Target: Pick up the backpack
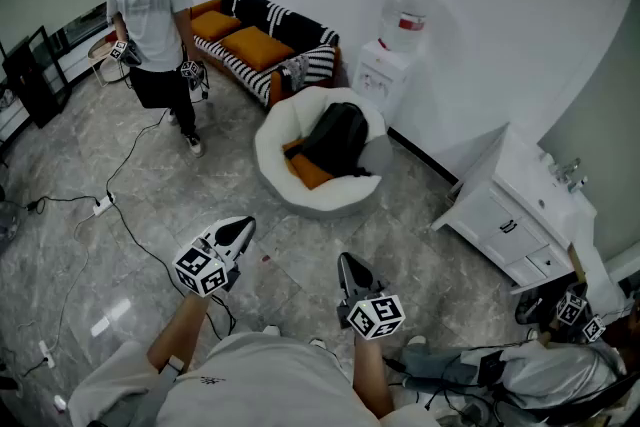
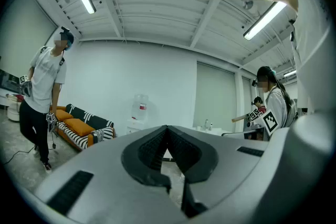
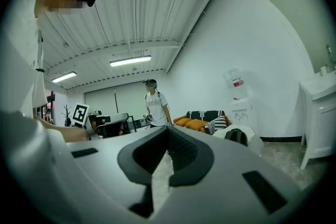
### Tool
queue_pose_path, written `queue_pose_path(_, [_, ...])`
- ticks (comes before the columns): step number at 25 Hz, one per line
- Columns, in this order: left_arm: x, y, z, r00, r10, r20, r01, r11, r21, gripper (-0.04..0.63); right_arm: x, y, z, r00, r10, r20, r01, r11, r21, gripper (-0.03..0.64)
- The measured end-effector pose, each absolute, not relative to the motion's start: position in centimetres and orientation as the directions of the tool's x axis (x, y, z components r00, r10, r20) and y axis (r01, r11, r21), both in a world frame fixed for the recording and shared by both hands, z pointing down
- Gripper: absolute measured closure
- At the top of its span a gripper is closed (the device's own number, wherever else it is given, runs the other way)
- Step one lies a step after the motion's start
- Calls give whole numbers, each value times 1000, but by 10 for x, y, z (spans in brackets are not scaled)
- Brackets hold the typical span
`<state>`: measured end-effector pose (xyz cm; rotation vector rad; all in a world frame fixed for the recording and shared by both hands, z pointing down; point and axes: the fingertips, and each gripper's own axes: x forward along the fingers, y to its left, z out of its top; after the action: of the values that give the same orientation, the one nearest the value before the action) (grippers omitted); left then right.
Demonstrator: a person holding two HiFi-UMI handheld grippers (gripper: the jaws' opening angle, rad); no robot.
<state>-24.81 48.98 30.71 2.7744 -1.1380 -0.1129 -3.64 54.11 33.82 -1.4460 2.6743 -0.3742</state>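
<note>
Closest to me, my left gripper (image 1: 242, 229) and my right gripper (image 1: 347, 261) are held level over the grey marbled floor (image 1: 200, 185). Each has its jaws pressed together on nothing, and both gripper views show the ribbed pads meeting at the tips. Well ahead of them stands the round white cushioned chair (image 1: 272, 137). The black fabric backpack (image 1: 336, 137) slumps in its seat, leaning toward the back rim on the right side, with an orange cushion (image 1: 309, 172) touching it at the front. I judge the whole approach is yet to do. The pack looks soft and floppy, likely to sag and swing when lifted, and I cannot judge its weight. I would spread one gripper and pinch a top loop or shoulder strap near its upper edge, though no view shows a handle clearly. Beyond the chair, a white water dispenser (image 1: 385, 75) and a black-and-white striped sofa (image 1: 270, 40) stand against the wall.
</note>
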Motion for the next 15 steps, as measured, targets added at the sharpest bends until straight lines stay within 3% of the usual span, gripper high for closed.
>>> queue_pose_path(15, [-301,462,292,693,-719,-57,-709,-694,128,594,-68,517,323,-512,-859,11,-836,495,-237,611])
